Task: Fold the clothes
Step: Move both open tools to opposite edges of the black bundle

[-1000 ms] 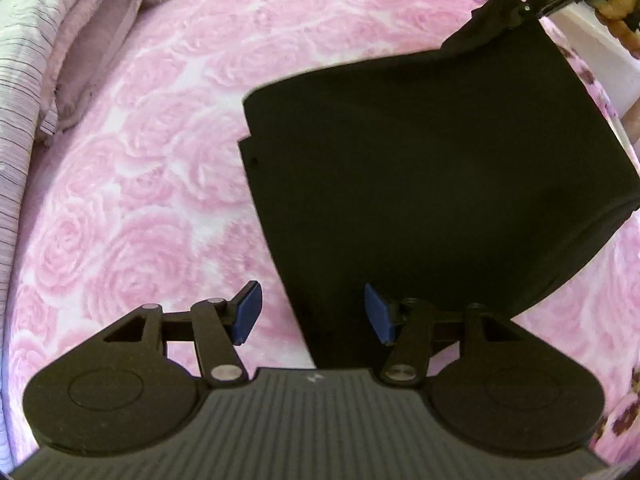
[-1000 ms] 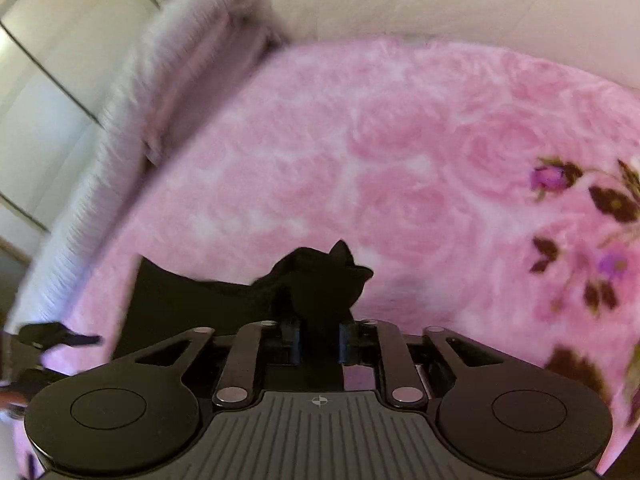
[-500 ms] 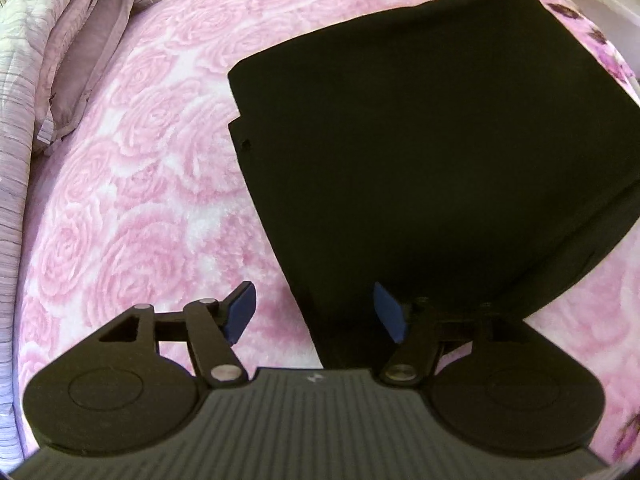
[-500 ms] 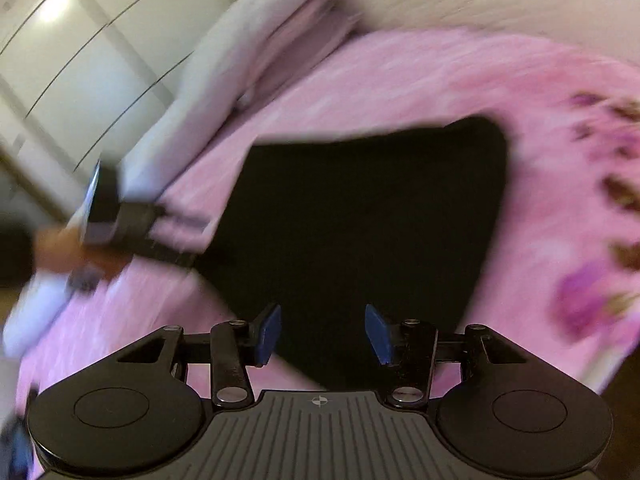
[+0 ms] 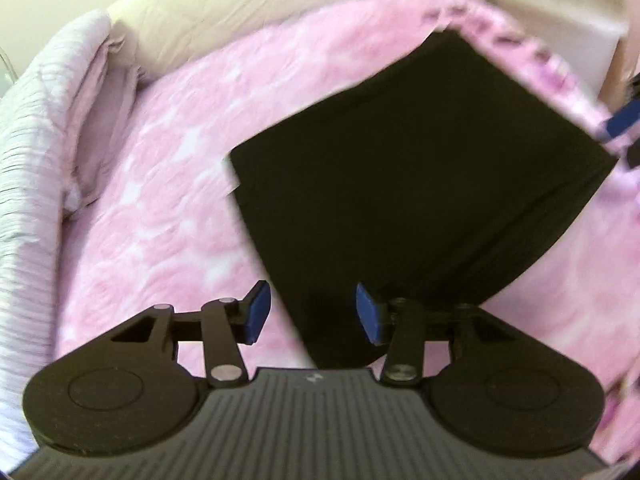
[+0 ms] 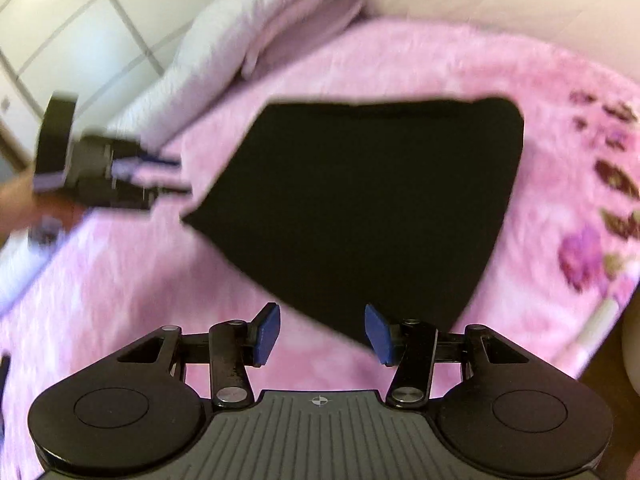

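Black garment [image 5: 416, 184] lies folded flat on pink bed [image 5: 168, 208], just ahead of both tools. Left tool [image 5: 308, 314] spread, empty, near corner between its pads. Right tool [image 6: 322, 334] spread, empty, edge just ahead. Left looks nearer. Long axis unclear.

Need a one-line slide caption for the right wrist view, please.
Open right claw above a folded black garment lying flat on the pink blanket, left claw nearby.

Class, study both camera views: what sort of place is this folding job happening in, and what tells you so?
Most likely a bedroom. The black garment lies on a bed's pink rose-print blanket, with folded bedding piled at its far side and pale panelled doors, perhaps a wardrobe, beyond.
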A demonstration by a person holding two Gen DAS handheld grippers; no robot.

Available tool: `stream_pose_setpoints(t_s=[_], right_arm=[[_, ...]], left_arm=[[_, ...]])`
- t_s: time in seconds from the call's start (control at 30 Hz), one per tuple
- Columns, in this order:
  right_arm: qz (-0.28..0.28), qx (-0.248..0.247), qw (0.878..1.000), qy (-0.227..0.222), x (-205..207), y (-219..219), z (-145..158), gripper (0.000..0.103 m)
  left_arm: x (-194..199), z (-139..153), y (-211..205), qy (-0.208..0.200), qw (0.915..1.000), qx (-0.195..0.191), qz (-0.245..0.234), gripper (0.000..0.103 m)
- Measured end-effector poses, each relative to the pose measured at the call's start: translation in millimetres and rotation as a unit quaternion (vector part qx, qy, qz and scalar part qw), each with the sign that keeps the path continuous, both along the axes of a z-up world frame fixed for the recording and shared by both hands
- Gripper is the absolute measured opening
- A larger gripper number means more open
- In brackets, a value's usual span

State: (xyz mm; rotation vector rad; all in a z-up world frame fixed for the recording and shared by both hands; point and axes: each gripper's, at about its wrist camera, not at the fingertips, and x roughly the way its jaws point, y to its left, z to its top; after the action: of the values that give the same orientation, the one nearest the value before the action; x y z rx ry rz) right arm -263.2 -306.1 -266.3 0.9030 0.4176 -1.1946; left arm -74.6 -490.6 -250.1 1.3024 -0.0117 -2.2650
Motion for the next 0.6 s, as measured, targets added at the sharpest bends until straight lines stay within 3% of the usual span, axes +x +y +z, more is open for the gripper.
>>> stream_pose_setpoints(t_s=[0.07, 0.13, 0.27, 0.37, 0.43, 0.53, 0.6], right_arm=[[-0.044, -0.013, 0.999, -0.018, 1.0, -12.3, -1.4, 0.051], [-0.083, -0.002, 0.996, -0.036, 1.4, -26.0, -11.1, 0.051], [-0.039, 0.021, 0.999, -0.027, 30.4, -42.8, -38.7, 0.051], [-0.012, 0.022, 0.999, -0.023, 33.5, -45.9, -44.5, 0.051], [-0.010, 0.031, 0.999, -0.034, 24.9, -50.7, -43.8, 0.051], [0.009, 0.046, 0.999, 0.012, 19.9, -54.2, -27.9, 0.051], [0.029, 0.046, 0.996, 0.070, 21.3, -46.7, -15.8, 0.053]], left_arm=[[-12.4, -8.3, 8.2, 0.006, 0.9998, 0.018, -0.010, 0.044], [-19.3, -25.8, 13.7, -0.021, 0.9992, 0.024, -0.025, 0.043], [-6.2, -53.6, 14.2, -0.057, 0.9973, 0.041, -0.022, 0.047], [0.2, -57.0, 19.9, -0.088, 0.9955, 0.008, -0.034, 0.044], [2.2, -51.8, 18.7, -0.089, 0.9956, 0.009, -0.028, 0.044], [2.3, -36.4, 19.6, -0.079, 0.9966, 0.003, -0.022, 0.044], [5.3, -28.4, 33.4, -0.085, 0.9944, -0.035, -0.053, 0.045]])
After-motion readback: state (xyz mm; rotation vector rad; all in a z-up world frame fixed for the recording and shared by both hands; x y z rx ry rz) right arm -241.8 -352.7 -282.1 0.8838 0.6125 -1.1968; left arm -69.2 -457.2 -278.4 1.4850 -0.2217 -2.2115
